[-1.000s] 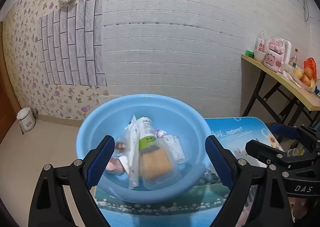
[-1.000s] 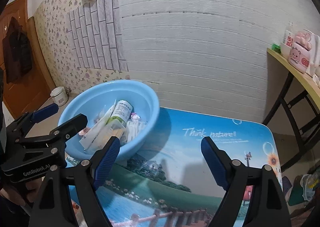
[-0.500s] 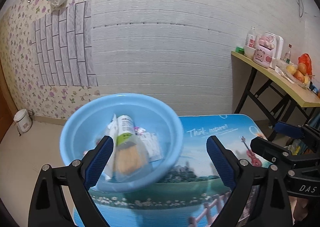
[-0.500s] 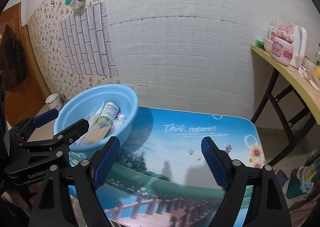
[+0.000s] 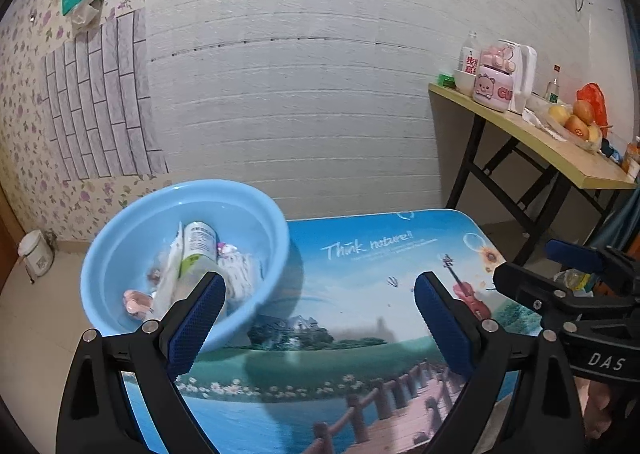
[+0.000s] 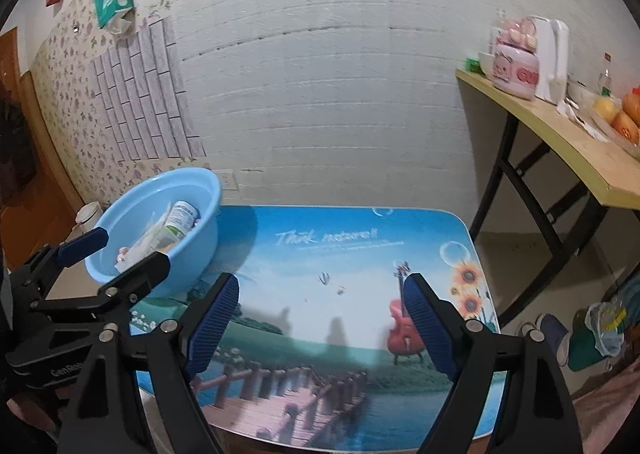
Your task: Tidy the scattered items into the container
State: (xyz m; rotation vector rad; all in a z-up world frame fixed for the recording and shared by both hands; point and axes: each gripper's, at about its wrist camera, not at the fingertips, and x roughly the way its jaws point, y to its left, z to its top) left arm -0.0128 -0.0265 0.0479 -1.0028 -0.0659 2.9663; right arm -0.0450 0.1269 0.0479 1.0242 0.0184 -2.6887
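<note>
A light blue basin [image 5: 260, 221] stands on the left end of the small table [image 5: 360, 254] with the printed landscape top. In it lie a white and green tube [image 5: 196, 250], a white packet [image 5: 244, 274], a pink item [image 5: 136, 300] and other wrappers. My left gripper [image 5: 316, 290] hangs open over the table just right of the basin, nothing between its jaws. My right gripper [image 6: 320, 286] is open over the middle of the table [image 6: 320, 238], also with nothing in it. The right wrist view shows the basin [image 6: 200, 230] at the far left, behind the left gripper [image 6: 130, 248].
A wooden side table [image 5: 520, 125] on black legs stands at the right with a pink appliance [image 5: 494, 87], bottles and fruit. A small white bin [image 5: 36, 258] sits on the floor left of the basin. Bags and a cup [image 6: 600, 326] lie on the floor at the right.
Both grippers have moved to the right along the table, away from the basin, which now sits further left in both views. The left jaws stand slightly wider.
</note>
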